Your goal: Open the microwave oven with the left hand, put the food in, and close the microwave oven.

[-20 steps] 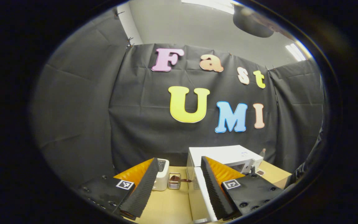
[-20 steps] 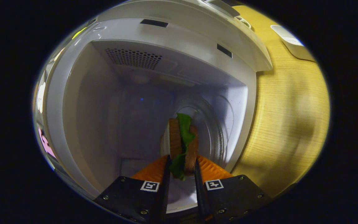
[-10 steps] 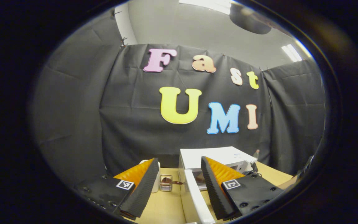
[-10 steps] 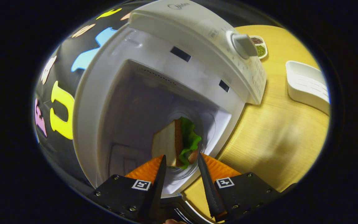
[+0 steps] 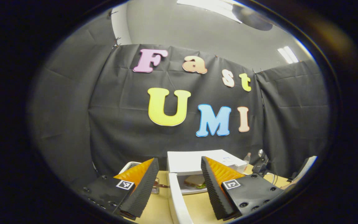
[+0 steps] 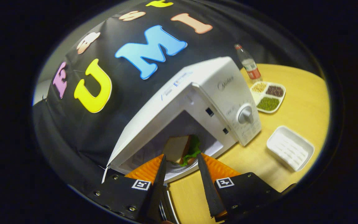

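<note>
Sitting inside the open white microwave oven (image 6: 197, 102), the triangular sandwich of brown bread and green lettuce (image 6: 182, 149) rested on the round glass turntable, so the food step looked done and only the closing remained. The right gripper (image 6: 180, 174) hung just outside the cavity mouth with its two ribbed black fingers parted and nothing between them. The left gripper (image 5: 179, 186) was likewise spread wide and empty, aimed at the oven from farther off, with the white oven door (image 5: 177, 202) standing edge-on between its fingers. As a judgement, the next move called for the left gripper to press the door's outer face and swing it shut until it latched, while the right gripper kept clear of the swing. Toward the counter's (image 6: 291, 102) far edge stood a clear plastic bottle (image 6: 247, 63), a white divided dish of grains (image 6: 267, 96) and an empty white rectangular tray (image 6: 289, 147).
</note>
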`<state>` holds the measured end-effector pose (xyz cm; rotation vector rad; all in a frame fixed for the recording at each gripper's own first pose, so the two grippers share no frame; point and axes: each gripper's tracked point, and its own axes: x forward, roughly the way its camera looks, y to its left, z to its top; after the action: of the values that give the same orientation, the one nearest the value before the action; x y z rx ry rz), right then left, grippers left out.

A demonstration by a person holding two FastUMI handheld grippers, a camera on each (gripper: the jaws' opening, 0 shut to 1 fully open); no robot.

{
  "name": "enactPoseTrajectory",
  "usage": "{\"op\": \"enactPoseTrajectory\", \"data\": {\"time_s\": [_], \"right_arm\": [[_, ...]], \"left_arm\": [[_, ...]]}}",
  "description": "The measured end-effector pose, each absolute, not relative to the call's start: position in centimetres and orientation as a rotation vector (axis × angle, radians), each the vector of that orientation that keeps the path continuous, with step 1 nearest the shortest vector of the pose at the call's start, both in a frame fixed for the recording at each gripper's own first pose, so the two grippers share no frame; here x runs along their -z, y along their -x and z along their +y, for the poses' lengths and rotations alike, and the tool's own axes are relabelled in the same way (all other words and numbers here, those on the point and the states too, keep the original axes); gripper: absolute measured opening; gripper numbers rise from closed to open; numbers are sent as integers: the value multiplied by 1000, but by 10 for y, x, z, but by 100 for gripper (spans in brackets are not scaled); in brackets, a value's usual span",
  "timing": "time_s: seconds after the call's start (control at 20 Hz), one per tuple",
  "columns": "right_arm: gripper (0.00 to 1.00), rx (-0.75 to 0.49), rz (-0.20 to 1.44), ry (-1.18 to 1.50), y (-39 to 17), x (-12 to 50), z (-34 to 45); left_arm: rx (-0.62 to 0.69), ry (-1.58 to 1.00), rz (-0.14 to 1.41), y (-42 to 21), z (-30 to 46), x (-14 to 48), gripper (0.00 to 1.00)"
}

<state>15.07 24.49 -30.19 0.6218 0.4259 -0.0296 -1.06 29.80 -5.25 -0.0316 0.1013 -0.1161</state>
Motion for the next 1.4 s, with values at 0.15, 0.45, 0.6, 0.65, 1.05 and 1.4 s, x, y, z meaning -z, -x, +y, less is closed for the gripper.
{"op": "enactPoseTrajectory", "data": {"time_s": [0.15,0.45,0.6,0.65,1.05,1.4], "right_arm": [[62,-20,337,-486,-131,251,223],[61,-81,207,-268,-90,170,184],[67,-77,157,-189,-68,144,162],[75,-66,148,-165,-61,137,155],[98,-22,63,-83,-39,94,106],[98,-37,-3,-35,-40,64,97]], "left_arm": [[133,54,115,7,277,61,88],[153,85,110,1,237,60,88],[161,86,109,-1,222,60,90],[169,86,109,-2,216,59,88],[143,71,102,5,221,61,95],[88,61,144,18,237,75,96]]}}
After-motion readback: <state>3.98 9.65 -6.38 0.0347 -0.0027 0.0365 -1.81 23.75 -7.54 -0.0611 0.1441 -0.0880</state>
